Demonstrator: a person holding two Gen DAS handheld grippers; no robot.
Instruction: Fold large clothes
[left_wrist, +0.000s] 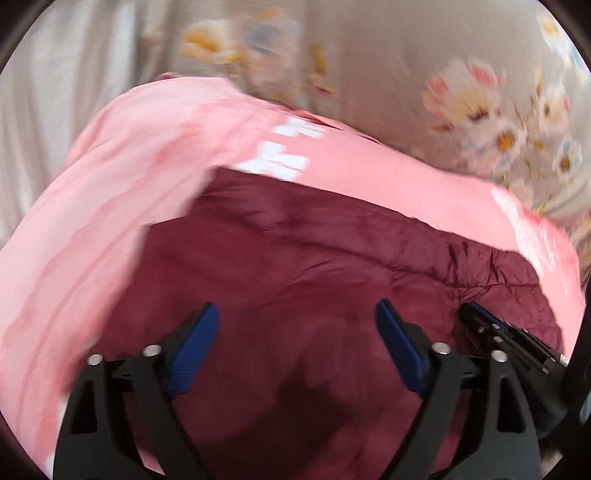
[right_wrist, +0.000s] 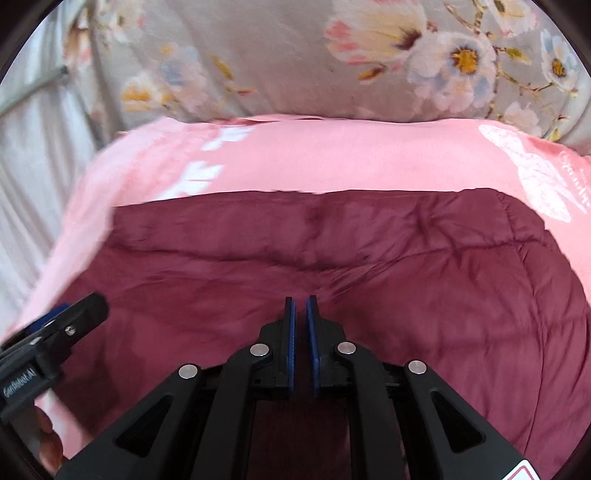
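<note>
A dark maroon quilted garment (left_wrist: 303, 266) lies spread on a pink cloth (left_wrist: 110, 155) with white print. It fills the lower part of the right wrist view too (right_wrist: 332, 251). My left gripper (left_wrist: 297, 314) is open and empty, hovering just above the maroon garment. My right gripper (right_wrist: 300, 301) is shut with a thin gap between the blue pads, low over the garment's middle; no cloth shows between them. The right gripper appears at the left wrist view's right edge (left_wrist: 476, 314), and the left gripper at the right wrist view's left edge (right_wrist: 85, 306).
The pink cloth (right_wrist: 351, 155) lies on a grey floral bedsheet (right_wrist: 258, 55) that stretches behind it. A white butterfly print (right_wrist: 532, 173) marks the pink cloth at the right. White fabric (right_wrist: 37, 155) hangs at the far left.
</note>
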